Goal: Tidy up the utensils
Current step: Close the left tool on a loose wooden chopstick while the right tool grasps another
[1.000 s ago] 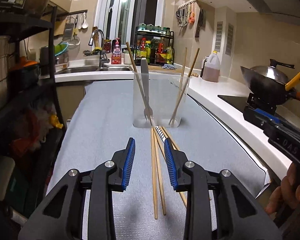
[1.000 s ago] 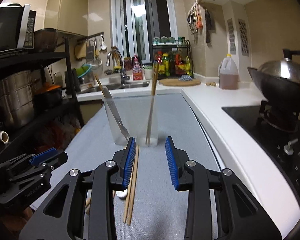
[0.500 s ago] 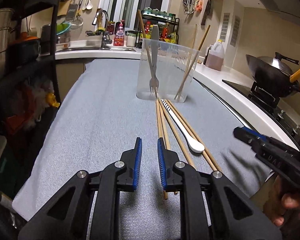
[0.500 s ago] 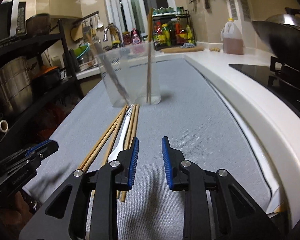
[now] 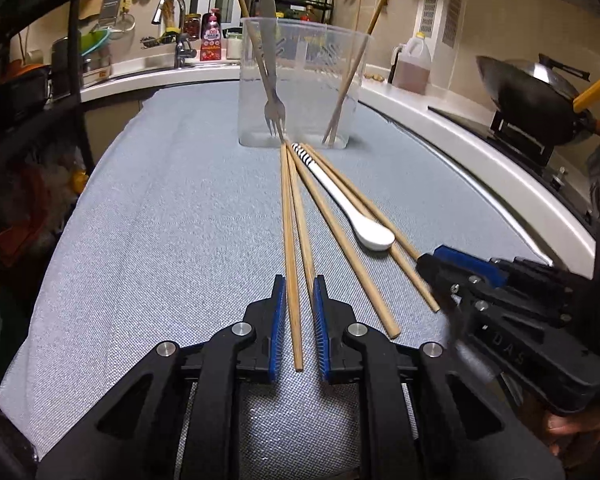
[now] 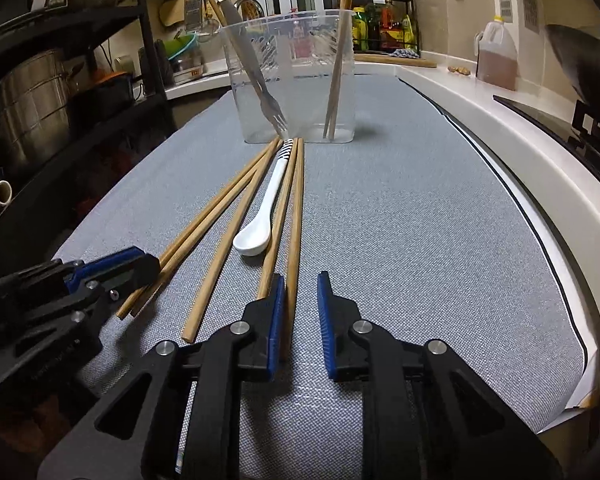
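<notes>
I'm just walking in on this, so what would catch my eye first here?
Wooden chopsticks fan across the grey mat, a white spoon lying among them. Behind stands a clear plastic cup holding a fork. The left gripper and right gripper are closing over chopstick ends.
</notes>
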A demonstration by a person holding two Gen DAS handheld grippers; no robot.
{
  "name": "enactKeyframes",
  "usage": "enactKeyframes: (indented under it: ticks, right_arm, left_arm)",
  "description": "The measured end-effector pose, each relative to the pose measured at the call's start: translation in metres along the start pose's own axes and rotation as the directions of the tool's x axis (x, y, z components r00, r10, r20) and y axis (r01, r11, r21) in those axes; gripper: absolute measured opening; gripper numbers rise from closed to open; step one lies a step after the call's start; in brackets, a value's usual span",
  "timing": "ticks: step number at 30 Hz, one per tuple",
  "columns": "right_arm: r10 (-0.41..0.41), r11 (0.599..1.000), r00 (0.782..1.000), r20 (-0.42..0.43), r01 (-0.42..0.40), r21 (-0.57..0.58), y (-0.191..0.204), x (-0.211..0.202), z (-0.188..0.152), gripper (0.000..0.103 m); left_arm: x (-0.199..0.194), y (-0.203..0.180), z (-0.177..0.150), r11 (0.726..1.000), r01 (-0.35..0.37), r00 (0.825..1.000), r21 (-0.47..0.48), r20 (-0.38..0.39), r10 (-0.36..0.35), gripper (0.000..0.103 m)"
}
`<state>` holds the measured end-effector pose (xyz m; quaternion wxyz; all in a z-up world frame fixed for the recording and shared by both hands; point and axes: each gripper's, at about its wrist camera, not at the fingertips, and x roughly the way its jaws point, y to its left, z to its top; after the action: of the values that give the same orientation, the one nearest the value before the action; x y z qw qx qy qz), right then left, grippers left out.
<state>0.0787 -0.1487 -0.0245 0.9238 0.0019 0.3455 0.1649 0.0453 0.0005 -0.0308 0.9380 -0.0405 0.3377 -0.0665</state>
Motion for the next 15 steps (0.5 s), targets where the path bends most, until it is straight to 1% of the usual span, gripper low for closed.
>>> enactKeyframes:
  ticks: [2,5,8,10,13,15]
  right_arm:
    - [-0.006,1.0,1.0,0.0,0.006,-0.002,-0.002,0.0,0.0,0.006]
    - [-0.014,1.0,1.0,0.0,0.014,-0.002,-0.003,-0.002,0.001,0.006]
    - [-0.059,0.998,0.998,0.017,0.058,0.01,-0.008,-0.005,0.001,0.006]
    - [-0.075,0.997,0.997,0.019,0.074,0.024,-0.012,-0.006,0.002,0.006]
    - [-0.08,0.996,0.997,0.009,0.08,0.031,-0.015,-0.005,0.001,0.007]
    - [-0.089,0.996,0.996,0.01,0.088,0.023,-0.013,-0.005,0.001,0.007]
  left_arm:
    - [0.0,0.0,0.0,1.0,0.0,1.0,0.0,0.004,0.0,0.01]
    - [-0.003,0.003,0.001,1.0,0.017,1.0,-0.016,0.018,-0.017,0.01]
    - [-0.008,0.006,0.003,0.999,0.036,0.998,-0.036,0.045,-0.034,0.01]
    - [-0.007,0.006,0.003,0.999,0.026,0.999,-0.033,0.043,-0.025,0.01]
    - [0.004,0.004,-0.001,1.0,-0.002,1.0,-0.017,-0.008,0.002,0.009]
    - [0.004,-0.001,-0.001,0.999,-0.026,1.0,0.019,-0.002,0.026,0.009]
